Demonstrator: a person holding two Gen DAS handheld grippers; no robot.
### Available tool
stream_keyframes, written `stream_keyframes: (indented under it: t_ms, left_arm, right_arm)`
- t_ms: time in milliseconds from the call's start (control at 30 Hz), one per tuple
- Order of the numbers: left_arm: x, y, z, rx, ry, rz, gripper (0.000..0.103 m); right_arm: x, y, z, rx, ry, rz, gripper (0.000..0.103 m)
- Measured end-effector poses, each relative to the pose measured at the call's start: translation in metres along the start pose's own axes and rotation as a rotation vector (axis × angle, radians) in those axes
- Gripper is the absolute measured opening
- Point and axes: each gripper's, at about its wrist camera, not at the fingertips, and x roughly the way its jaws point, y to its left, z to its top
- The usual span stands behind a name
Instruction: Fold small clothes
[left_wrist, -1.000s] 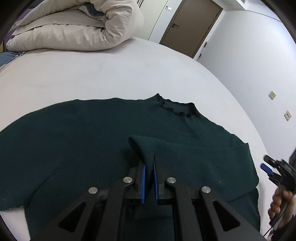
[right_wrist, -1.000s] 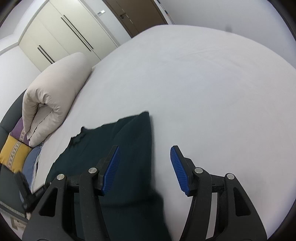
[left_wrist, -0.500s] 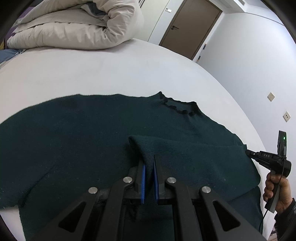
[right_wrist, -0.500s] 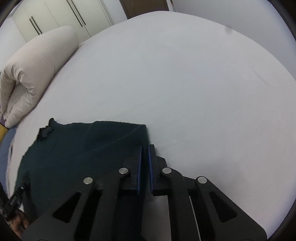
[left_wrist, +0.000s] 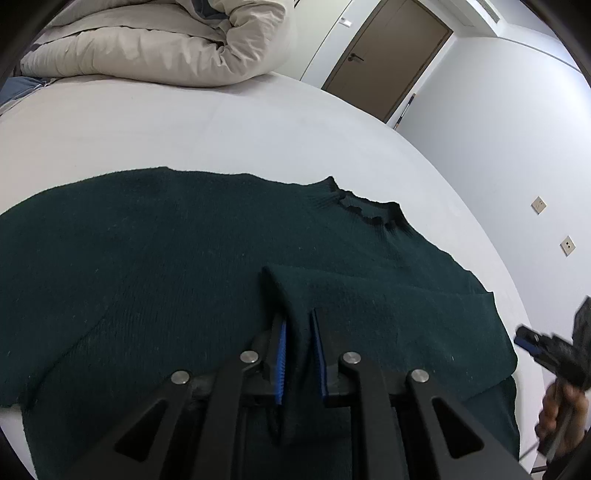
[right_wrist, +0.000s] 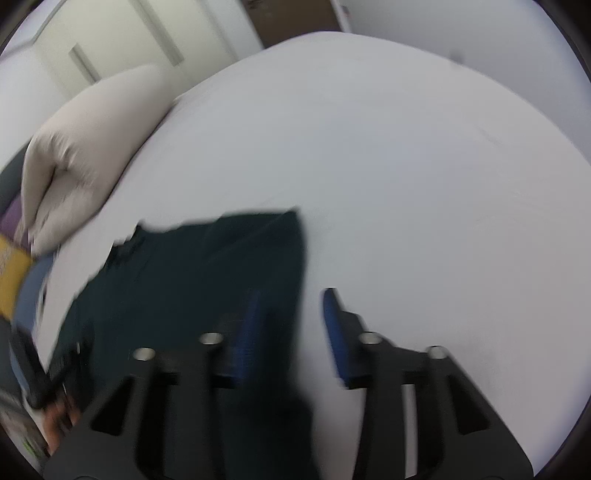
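Between the left gripper's (left_wrist: 299, 350) opening blue pads sits a raised fold of the dark green knitted sweater (left_wrist: 184, 266) — the right gripper (right_wrist: 291, 332) is opening too, fabric edge between its fingers; beyond, a rolled beige duvet (left_wrist: 166, 48) on the white bed sheet (left_wrist: 221, 125)

A dark green knit sweater (left_wrist: 184, 258) lies spread flat on white bedding, one sleeve seemingly folded across its body.

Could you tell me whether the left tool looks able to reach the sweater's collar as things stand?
Probably yes: the collar lies flat ahead of the left tool, with only sweater between. A raised fold sits between its opening jaws, so it must let go first.
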Motion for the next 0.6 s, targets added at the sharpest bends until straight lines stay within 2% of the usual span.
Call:
stream_keyframes:
  t_ms: [67, 133, 167, 200, 267, 400, 467, 533, 600]
  left_arm:
    - [0.000, 0.000, -0.001, -0.001, 0.002, -0.001, 0.017]
    - [0.000, 0.000, -0.001, 0.000, 0.004, 0.000, 0.017]
    - [-0.001, 0.000, -0.001, 0.000, 0.005, 0.000, 0.017]
    - [-0.002, 0.000, -0.001, 0.001, 0.006, -0.002, 0.017]
    - [-0.003, 0.001, -0.001, 0.002, 0.009, -0.008, 0.017]
    - [-0.006, -0.001, -0.005, 0.009, 0.002, 0.001, 0.017]
    - [-0.005, -0.001, -0.006, 0.013, -0.003, 0.004, 0.017]
    - [-0.002, 0.001, -0.007, 0.007, -0.002, 0.000, 0.018]
    - [0.000, 0.003, -0.006, 0.000, -0.004, -0.012, 0.018]
  right_arm:
    - [0.003, 0.015, -0.011, -0.056, 0.032, -0.028, 0.054]
    - [0.013, 0.021, -0.017, -0.105, 0.071, -0.085, 0.050]
    - [0.014, 0.025, -0.021, -0.106, 0.078, -0.111, 0.026]
    - [0.016, 0.017, -0.019, -0.068, 0.079, -0.082, 0.019]
    - [0.014, 0.007, -0.018, -0.036, 0.069, -0.070, 0.012]
    - [0.010, 0.004, -0.018, -0.055, 0.042, -0.102, 0.004]
    - [0.015, 0.002, -0.021, -0.030, 0.034, -0.102, 0.004]
    - [0.026, 0.004, -0.024, -0.063, 0.047, -0.098, 0.004]
    - [0.028, -0.017, -0.046, -0.114, 0.032, -0.103, 0.004]
